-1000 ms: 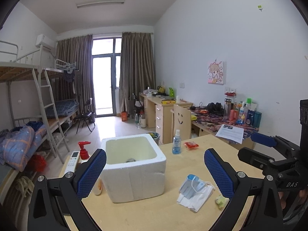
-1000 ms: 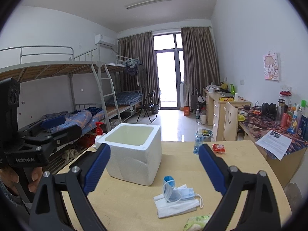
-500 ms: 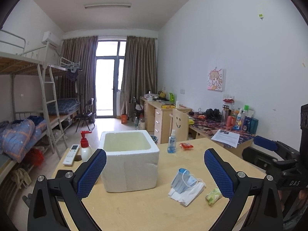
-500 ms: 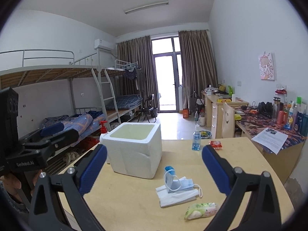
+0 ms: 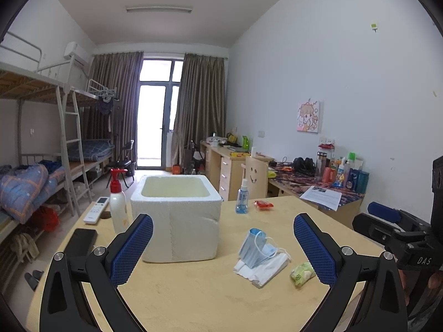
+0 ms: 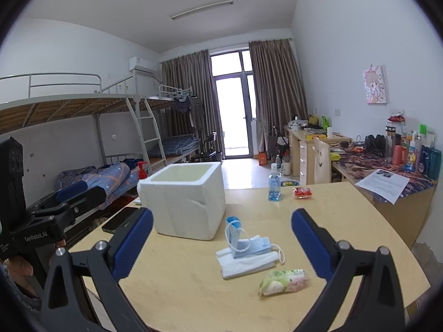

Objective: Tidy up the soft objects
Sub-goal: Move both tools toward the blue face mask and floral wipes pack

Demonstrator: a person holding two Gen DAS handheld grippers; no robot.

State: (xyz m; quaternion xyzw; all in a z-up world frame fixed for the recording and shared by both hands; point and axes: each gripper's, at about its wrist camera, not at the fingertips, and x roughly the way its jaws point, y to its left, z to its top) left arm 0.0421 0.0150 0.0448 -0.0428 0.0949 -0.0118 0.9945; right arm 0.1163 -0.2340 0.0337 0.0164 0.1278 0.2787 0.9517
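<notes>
On the wooden table (image 5: 193,298), a white foam box (image 5: 177,215) is standing at the left, open at the top. The left gripper (image 5: 223,244) is hovering with wide jaws, holding nothing. To the right of the box, blue face masks (image 6: 243,242) are lying on folded white tissues (image 6: 246,262), a tissue packet (image 6: 282,278) just beside. The right gripper (image 6: 221,244) has just been opening its jaws, nothing between them.

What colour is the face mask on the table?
Light blue face mask with white ear loops; clearest in the right wrist view.
</notes>
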